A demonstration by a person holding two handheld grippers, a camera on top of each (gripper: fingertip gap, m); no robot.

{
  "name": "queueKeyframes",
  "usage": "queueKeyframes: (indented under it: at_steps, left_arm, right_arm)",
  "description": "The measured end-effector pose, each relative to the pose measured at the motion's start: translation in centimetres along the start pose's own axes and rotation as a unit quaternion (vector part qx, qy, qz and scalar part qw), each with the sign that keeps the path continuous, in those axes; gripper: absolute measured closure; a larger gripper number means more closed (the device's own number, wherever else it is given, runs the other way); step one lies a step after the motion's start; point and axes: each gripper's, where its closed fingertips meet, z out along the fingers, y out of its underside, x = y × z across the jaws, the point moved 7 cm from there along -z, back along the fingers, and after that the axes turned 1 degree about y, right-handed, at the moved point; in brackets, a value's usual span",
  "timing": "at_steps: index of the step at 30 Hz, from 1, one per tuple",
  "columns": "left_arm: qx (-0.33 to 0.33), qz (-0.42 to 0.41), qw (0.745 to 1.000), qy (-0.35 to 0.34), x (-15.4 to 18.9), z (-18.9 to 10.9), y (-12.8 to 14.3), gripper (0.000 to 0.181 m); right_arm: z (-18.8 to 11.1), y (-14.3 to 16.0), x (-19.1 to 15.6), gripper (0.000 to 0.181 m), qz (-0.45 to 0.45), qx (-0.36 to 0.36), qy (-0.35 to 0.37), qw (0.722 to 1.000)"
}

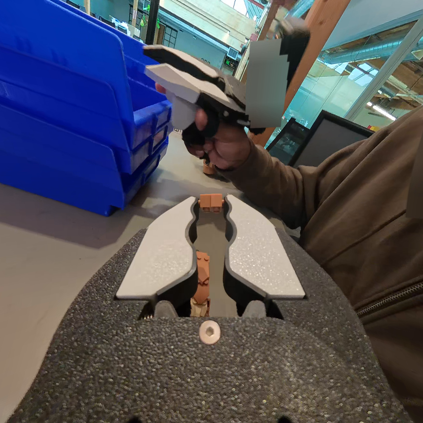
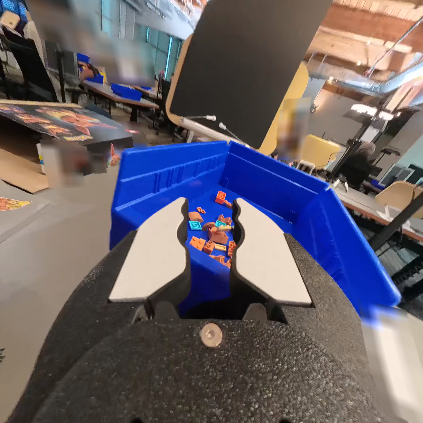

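Observation:
My left gripper (image 1: 210,201) is shut on a small brown brick piece (image 1: 210,203), held between its fingertips just above the grey table (image 1: 45,240). A taller brown brick build (image 1: 202,280) lies on the table below the gap between the fingers. My right gripper (image 2: 210,201) is open and empty, above a blue bin (image 2: 320,229) that holds several loose orange, brown and teal bricks (image 2: 212,238). In the left wrist view a hand holds the right gripper (image 1: 152,59) up beside the stacked blue bins (image 1: 68,114).
Another small brown brick piece (image 1: 208,169) stands on the table under the hand. A brown sleeve (image 1: 343,217) fills the right side. A black screen (image 1: 332,142) stands behind. A printed box (image 2: 57,123), cardboard (image 2: 20,174) and a black chair back (image 2: 247,68) surround the bin. Some 15 cm of space lies between my two pairs of fingers.

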Motion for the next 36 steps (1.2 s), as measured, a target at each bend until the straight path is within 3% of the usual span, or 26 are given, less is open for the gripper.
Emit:
queueKeyframes:
  at_steps: [2,6,10,16,24,36]
  left_arm:
    - [0.015,-0.015,1.000,0.008,-0.1,-0.3,-0.3,0.161]
    - [0.027,-0.068,0.995,0.074,-0.2,-0.5,-0.1,0.161]
    - [0.007,-0.089,0.987,0.136,0.2,-0.4,0.5,0.161]
    - [-0.043,-0.052,0.985,0.159,1.3,0.3,1.2,0.161]
    - [-0.114,-0.045,0.978,0.167,2.0,1.3,2.6,0.161]
    - [-0.083,-0.097,0.980,0.154,1.1,0.9,2.2,0.158]
  right_arm:
    - [-1.4,-0.4,-1.2,0.147,-0.019,0.049,-0.040,0.998]
    - [-3.3,-0.3,-6.8,0.149,-0.115,0.081,-0.254,0.957]
    - [-4.3,0.3,-10.3,0.142,-0.181,0.103,-0.341,0.917]
    - [-5.4,0.6,-13.0,0.137,-0.239,0.142,-0.381,0.882]
    - [-6.0,1.7,-15.1,0.161,-0.307,0.140,-0.408,0.848]
    - [-5.1,1.6,-14.4,0.162,-0.248,0.104,-0.405,0.874]
